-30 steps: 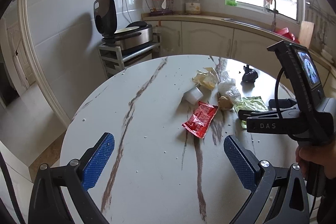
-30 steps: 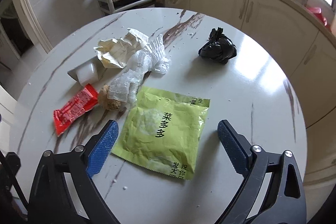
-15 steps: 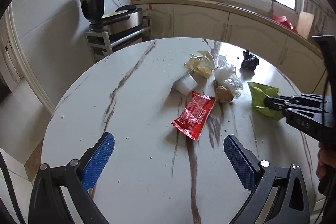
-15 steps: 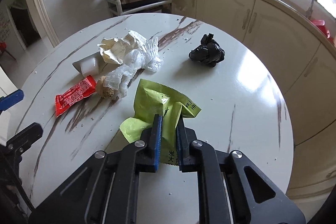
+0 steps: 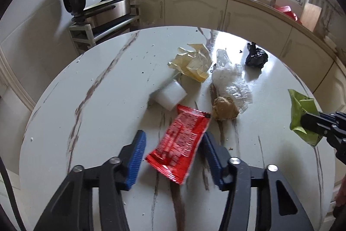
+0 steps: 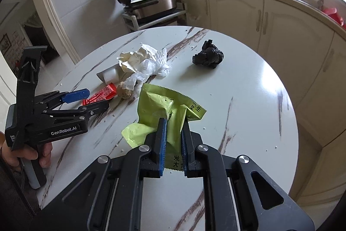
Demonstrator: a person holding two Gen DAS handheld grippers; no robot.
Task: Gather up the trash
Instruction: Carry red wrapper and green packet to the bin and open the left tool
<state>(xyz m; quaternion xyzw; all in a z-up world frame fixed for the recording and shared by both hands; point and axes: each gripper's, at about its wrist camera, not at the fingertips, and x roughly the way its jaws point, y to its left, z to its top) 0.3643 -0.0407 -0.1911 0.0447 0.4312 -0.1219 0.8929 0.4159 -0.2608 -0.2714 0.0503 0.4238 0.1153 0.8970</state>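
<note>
A red snack wrapper [image 5: 181, 144] lies on the round marble table [image 5: 86, 101]. My left gripper [image 5: 173, 135] has come down around it and its jaws are closing. The wrapper sits between the blue pads; the right pad is at its edge and a gap shows at the left pad. My right gripper [image 6: 174, 122] is shut on a crumpled green snack packet [image 6: 160, 105], holding it a little above the table. In the left wrist view the green packet [image 5: 300, 107] hangs from the right gripper [image 5: 307, 120] at the right edge. The right wrist view shows the left gripper [image 6: 96, 99] over the red wrapper [image 6: 101, 94].
Beyond the red wrapper lie a tipped white cup [image 5: 170, 96], crumpled yellowish paper [image 5: 192, 62], clear plastic film [image 5: 229, 79], a brown lump [image 5: 225, 108] and a knotted black bag [image 5: 256, 57]. Cream cabinets curve behind the table. A rack with an appliance stands at the back left.
My left gripper moved forward and down to the red wrapper and its jaws narrowed around it. My right gripper shut on the green packet and lifted it off the table.
</note>
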